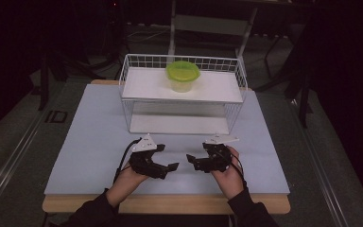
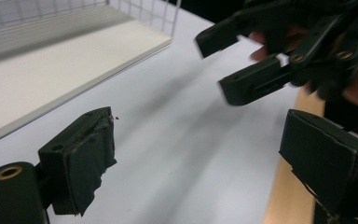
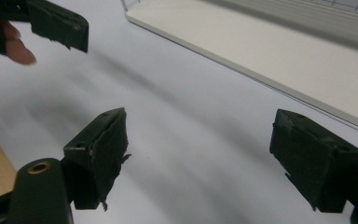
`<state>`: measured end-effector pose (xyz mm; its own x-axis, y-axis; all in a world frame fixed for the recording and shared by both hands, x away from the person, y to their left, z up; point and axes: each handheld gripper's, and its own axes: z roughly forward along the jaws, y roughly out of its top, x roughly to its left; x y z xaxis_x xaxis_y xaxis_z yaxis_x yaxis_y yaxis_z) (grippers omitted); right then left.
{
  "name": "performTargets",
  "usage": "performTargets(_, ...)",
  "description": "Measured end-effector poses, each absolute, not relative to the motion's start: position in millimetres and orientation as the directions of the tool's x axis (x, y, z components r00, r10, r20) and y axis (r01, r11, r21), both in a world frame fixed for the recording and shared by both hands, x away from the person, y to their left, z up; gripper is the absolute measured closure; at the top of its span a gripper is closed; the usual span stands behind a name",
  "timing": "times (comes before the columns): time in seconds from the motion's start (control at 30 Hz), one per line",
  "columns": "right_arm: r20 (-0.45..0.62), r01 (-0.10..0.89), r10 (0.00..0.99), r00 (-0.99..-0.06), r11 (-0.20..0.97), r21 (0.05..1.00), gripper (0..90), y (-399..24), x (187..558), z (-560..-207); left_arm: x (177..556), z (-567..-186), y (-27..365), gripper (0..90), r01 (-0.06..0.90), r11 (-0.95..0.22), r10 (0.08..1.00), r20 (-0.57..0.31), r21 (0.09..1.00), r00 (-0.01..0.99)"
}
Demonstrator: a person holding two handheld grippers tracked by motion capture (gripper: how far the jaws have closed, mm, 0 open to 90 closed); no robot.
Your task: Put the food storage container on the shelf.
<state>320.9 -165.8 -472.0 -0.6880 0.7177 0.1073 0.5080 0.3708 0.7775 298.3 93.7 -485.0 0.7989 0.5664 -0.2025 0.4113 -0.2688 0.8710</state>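
Left gripper (image 1: pixel 172 166): we see it low over the near part of the table (image 1: pixel 90 142), fingers (image 2: pixel 81 158) spread wide with nothing between them, tips aimed toward the other gripper.
Right gripper (image 1: pixel 189 160): we find it just opposite, fingers (image 3: pixel 100 149) wide apart too and holding nothing, tips facing the left gripper's across a small gap of bare table.
Hands: we spot the left hand (image 1: pixel 125 182) and right hand (image 1: pixel 229 175) coming in from the near edge in dark sleeves.
Wire rack (image 1: pixel 182 92): we have it farther back, mid-table, white, with a shelf up top and a white board below.
Container (image 1: pixel 183 76): green lid, pale tub, standing on the rack's upper shelf, well apart from both grippers.
Writing: we can read none on the grippers, rack or container.
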Motion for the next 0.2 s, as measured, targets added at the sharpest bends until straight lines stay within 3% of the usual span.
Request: performTargets(0.2,0.062,0.480,0.720,-0.691,0.394,0.784,17.2,-165.7,318.1,-475.7,296.4,-493.5,96.8,10.7,0.399,-0.306,0.584,-0.161,0.864,0.796)
